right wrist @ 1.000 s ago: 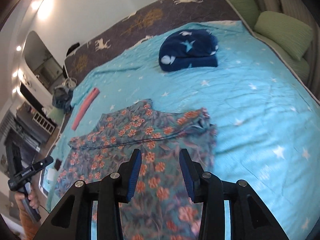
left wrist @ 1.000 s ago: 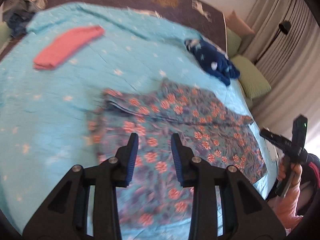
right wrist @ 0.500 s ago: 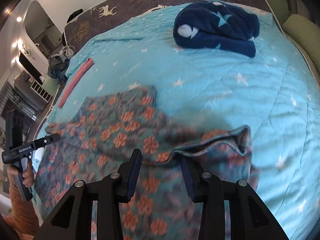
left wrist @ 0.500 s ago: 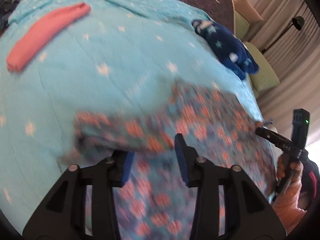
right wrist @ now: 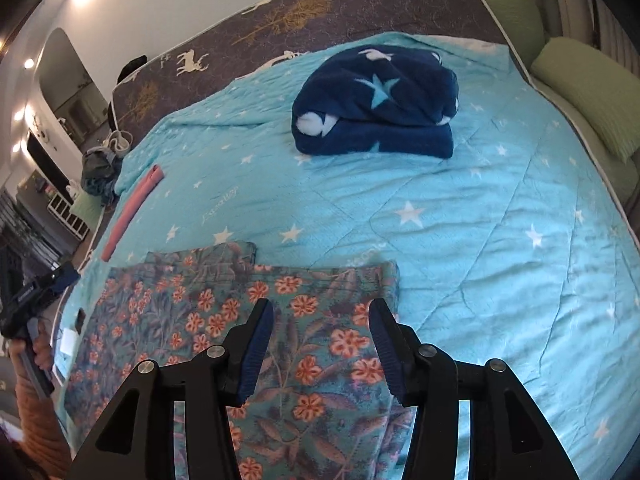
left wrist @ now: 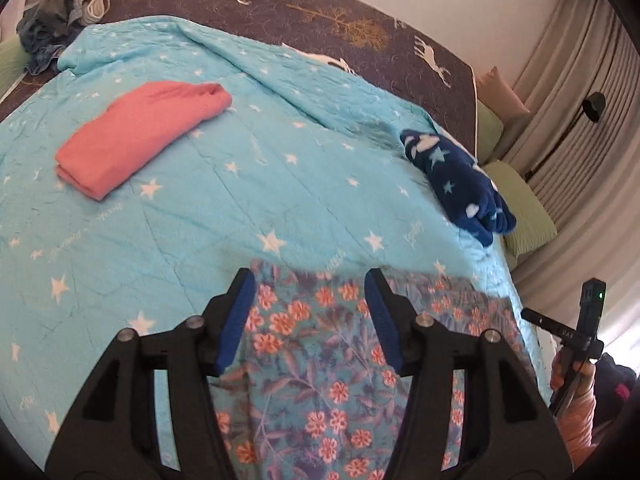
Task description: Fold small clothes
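Lying folded on the star-print bed quilt [right wrist: 460, 240], the floral garment [right wrist: 240, 320] is seen beneath both hand-held grippers: the left hand-held gripper [left wrist: 310, 316] and right hand-held gripper [right wrist: 322, 340] are held spread apart, gripping nothing.

The garment [right wrist: 224, 320] is teal with orange-pink flowers and purplish leaves. The quilt [right wrist: 480, 208] is light blue with white stars. The blanket [right wrist: 376, 100] is navy with pale stars. The folded cloth [left wrist: 140, 136] is coral pink. The bedspread [left wrist: 320, 4] is dark brown with white deer and golden trees. The pillow [right wrist: 592, 92] is green.
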